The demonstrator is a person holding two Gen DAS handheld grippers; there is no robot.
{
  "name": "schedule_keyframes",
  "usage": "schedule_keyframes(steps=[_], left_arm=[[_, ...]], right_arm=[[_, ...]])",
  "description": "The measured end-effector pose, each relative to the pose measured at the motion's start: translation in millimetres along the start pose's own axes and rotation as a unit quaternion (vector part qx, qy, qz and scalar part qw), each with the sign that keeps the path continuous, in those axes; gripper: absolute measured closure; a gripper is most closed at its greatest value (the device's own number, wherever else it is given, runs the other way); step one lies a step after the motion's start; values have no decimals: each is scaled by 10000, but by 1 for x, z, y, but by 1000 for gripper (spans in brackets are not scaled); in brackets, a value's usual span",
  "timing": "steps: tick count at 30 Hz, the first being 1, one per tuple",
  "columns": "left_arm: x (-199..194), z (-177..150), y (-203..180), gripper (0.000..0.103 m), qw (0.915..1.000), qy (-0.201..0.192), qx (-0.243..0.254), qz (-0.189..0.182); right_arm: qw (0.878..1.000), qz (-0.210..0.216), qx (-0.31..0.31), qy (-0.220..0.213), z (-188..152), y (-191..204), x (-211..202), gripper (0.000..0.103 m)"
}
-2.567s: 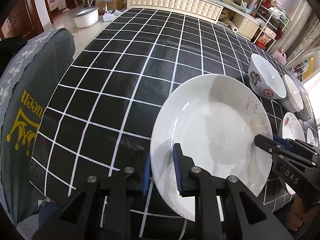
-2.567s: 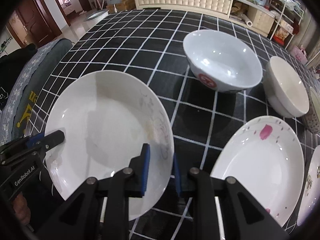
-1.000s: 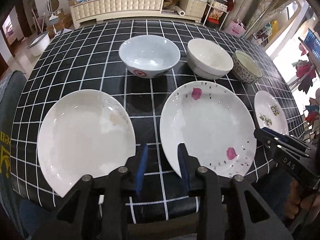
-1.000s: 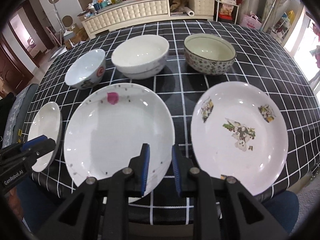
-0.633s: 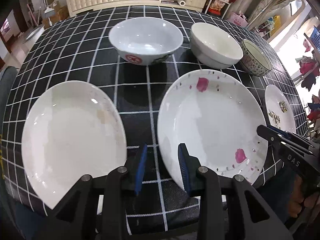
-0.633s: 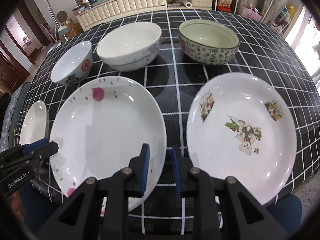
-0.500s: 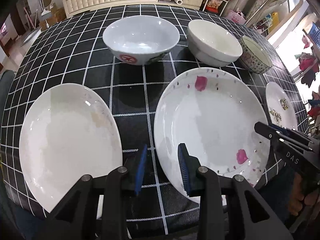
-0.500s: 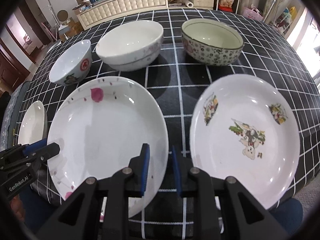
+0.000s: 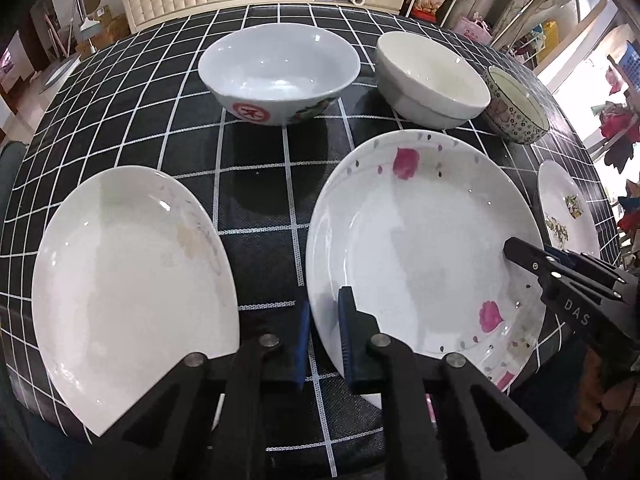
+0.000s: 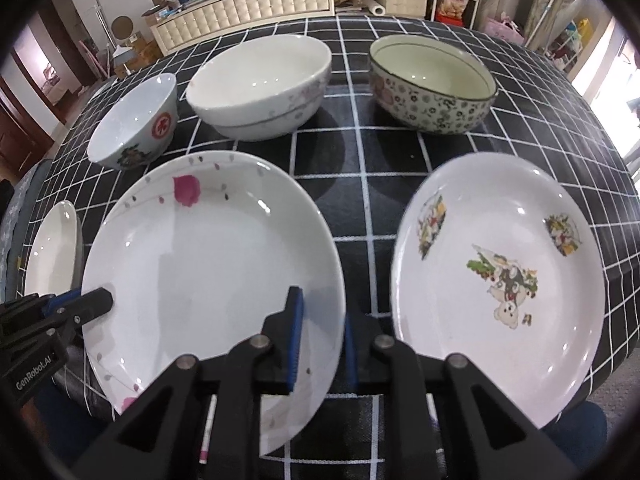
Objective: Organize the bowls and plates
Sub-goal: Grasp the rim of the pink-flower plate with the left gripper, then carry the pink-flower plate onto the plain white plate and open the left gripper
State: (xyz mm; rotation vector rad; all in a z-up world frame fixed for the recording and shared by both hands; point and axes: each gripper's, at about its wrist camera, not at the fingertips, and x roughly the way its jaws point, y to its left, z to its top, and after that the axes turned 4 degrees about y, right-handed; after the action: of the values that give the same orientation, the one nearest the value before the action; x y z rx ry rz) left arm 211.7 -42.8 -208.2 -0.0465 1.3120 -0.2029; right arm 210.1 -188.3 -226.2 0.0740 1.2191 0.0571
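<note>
Only right wrist shows cartoon plate (image 10: 500, 280) whole.

three plates (image 9: 420, 240) before, three bowls (image 9: 280, 68) behind

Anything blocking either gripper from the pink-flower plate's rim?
Nothing visible. The left gripper straddles the pink-flower plate at its left rim, and the right gripper straddles its right rim. The plain plate and cartoon plate lie apart, beside it.

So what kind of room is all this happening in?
Most likely a lived-in home, a dining or living area. Plates and bowls sit on a table with a checked cloth, a long tufted cabinet is piled with household clutter, and open shelves stand beside it.
</note>
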Motion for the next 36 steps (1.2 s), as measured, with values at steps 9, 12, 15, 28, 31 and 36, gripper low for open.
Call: schedule_keyframes(steps=[9, 12, 15, 28, 31, 36], left_arm=[[-7, -2, -5, 92, 9998, -42, 126, 120], [-14, -5, -3, 92, 9999, -104, 100, 93], [-21, -9, -1, 92, 9997, -176, 138, 121], [-60, -26, 28, 92, 9986, -511, -27, 139], [-71, -31, 39, 92, 9977, -604, -48, 293], [-90, -38, 62, 101, 9962, -858, -113, -48]], right_arm=[[9998, -80, -2, -192, -6, 4, -8, 83], [9997, -72, -32, -233, -8, 7, -13, 83], [9996, -53, -30, -284, -9, 10, -19, 83], [9987, 124, -139, -477, -9, 40, -40, 83], [9982, 202, -226, -515, -8, 52, -42, 83], [9966, 506, -377, -523, -6, 79, -44, 88]])
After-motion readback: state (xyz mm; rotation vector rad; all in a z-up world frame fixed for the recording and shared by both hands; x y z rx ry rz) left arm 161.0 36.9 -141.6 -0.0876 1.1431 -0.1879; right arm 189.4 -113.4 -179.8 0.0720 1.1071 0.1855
